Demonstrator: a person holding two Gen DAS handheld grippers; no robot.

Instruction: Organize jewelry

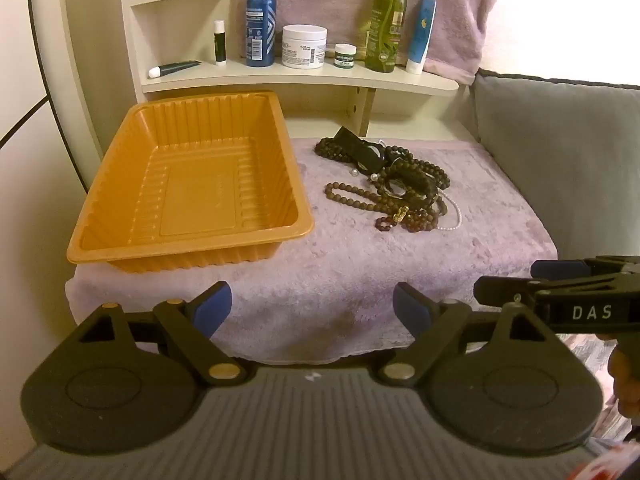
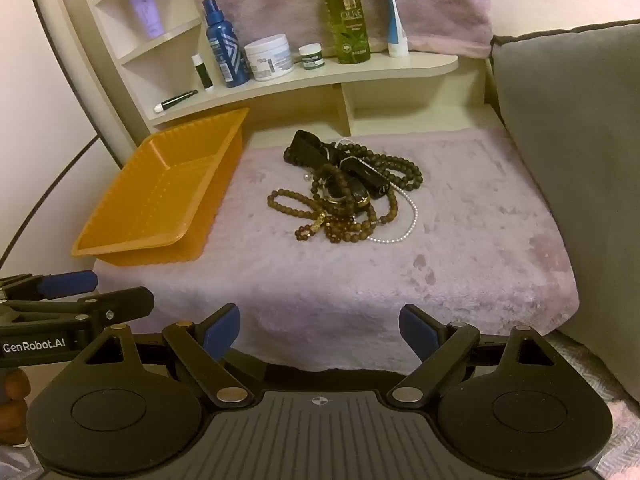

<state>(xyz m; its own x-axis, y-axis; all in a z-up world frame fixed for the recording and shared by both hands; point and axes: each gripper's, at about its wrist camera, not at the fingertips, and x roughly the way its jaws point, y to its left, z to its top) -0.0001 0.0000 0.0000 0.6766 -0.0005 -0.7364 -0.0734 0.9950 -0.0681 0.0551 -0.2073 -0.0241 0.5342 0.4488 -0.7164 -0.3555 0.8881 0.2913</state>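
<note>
Item: jewelry (image 2: 344, 192), tangled heap on towel (image 2: 460, 272), right of empty tray (image 1: 192, 184). Left gripper (image 1: 312, 308), right gripper (image 2: 320, 328): fully spread, empty. Advice: lift one outer strand, avoid dragging the rest.

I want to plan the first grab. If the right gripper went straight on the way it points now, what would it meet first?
Probably the bare purple towel, just short of the jewelry pile. The right gripper is open and empty, with nothing between it and the pile. Depth is hard to judge.
</note>
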